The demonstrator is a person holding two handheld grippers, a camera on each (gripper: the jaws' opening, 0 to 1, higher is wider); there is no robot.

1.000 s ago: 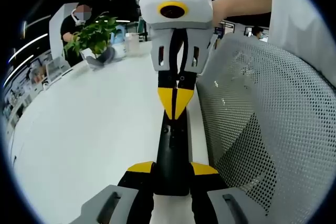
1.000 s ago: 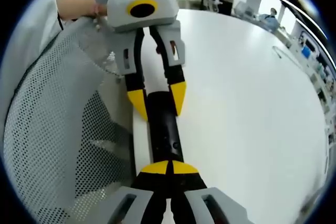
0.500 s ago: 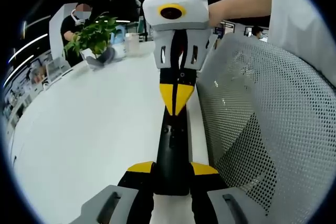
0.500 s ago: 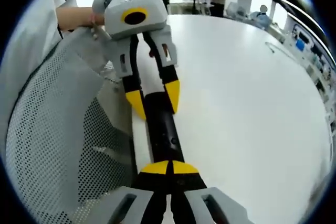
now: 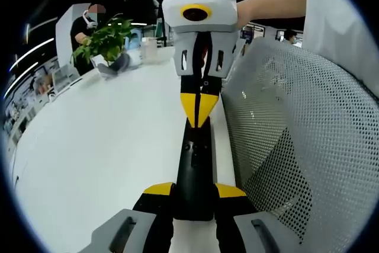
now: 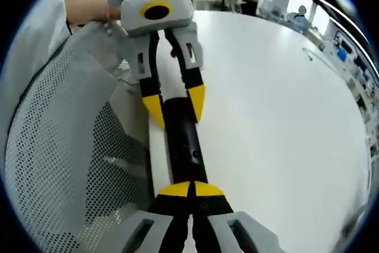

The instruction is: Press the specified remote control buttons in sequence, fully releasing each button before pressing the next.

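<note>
At the bottom centre of the left gripper view, our left claw (image 5: 193, 189) holds the near end of the black remote control (image 5: 194, 164), its yellow-tipped jaws pressed against either side of it. The remote runs up the middle of the frame along the edge of the white tabletop (image 5: 100, 140), with a white mesh chair back (image 5: 296, 140) filling the right side. Above it, our right claw (image 5: 197, 114) comes down from the top centre with its yellow tips together in a narrow point on the remote's far end. In the right gripper view the right claw (image 6: 190, 189) sits bottom centre, jaws together over the remote, and the left claw (image 6: 174, 105) straddles it upper left. A potted plant (image 5: 106, 39) stands upper left.
</note>
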